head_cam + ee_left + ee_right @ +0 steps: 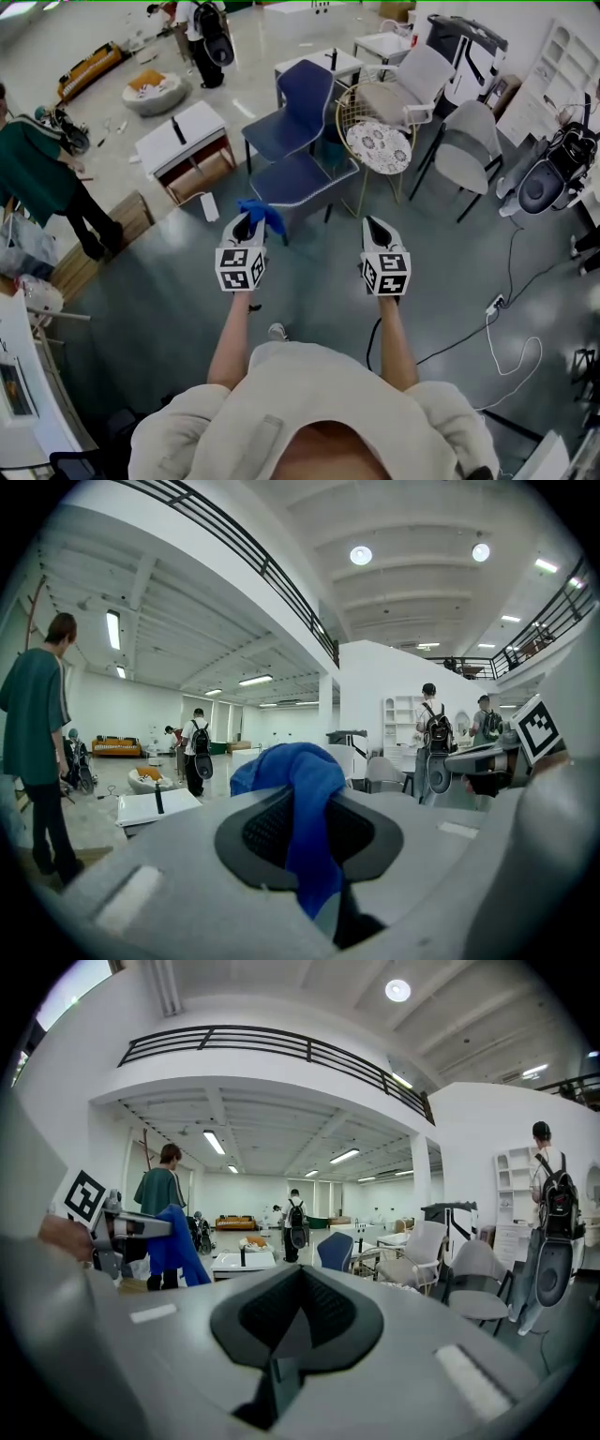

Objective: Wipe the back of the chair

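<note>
A blue chair (302,131) with a padded back and seat stands just ahead of me, its back (336,1250) also seen in the right gripper view. My left gripper (247,225) is shut on a blue cloth (260,212), which drapes over its jaws (298,817) and hangs near the chair seat's front edge. The same cloth (178,1246) shows at left in the right gripper view. My right gripper (377,231) is held level beside it, shut with nothing between its jaws, short of the chair.
A gold wire chair with a patterned cushion (379,145) stands right of the blue chair, grey chairs (469,142) behind it. A low white table (183,139) is at left. A cable and power strip (495,305) lie on the floor at right. People (37,173) stand around.
</note>
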Motion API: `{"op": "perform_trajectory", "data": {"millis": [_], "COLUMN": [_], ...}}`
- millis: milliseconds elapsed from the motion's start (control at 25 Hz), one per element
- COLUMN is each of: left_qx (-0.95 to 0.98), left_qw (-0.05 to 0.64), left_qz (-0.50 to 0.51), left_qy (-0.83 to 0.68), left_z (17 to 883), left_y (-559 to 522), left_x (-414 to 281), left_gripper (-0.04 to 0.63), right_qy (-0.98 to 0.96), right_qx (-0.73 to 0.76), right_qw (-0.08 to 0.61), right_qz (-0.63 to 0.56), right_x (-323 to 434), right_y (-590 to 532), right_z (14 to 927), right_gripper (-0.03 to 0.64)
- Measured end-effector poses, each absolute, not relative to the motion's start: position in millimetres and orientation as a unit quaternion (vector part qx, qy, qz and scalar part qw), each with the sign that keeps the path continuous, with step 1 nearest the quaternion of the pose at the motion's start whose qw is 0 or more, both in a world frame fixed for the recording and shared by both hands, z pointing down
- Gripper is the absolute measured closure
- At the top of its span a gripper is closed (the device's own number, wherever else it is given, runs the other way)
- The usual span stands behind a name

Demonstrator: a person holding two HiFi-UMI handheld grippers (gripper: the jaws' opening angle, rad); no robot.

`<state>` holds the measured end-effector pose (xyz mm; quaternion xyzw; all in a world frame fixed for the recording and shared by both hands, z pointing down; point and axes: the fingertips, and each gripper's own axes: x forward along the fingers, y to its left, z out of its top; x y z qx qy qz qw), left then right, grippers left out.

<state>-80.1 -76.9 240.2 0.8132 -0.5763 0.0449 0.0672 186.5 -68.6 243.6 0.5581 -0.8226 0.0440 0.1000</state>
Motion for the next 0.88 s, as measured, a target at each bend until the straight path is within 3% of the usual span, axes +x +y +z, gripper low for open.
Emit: {"op": "perform_trajectory", "data": {"millis": [880], "left_qx": [0.811], "left_qw": [0.076], "left_qz": [0.046], "left_qy": [-0.578], "left_z": [252], "left_y": [-53], "left_x": [-80], "left_gripper": [0.534], "right_qy": [-0.83], "right_qx": [0.547], "right_qw": [0.104], "right_qz": [0.037], "right_x": [175], "right_y": [-53], "right_z": [245], "right_gripper": [0.617]}}
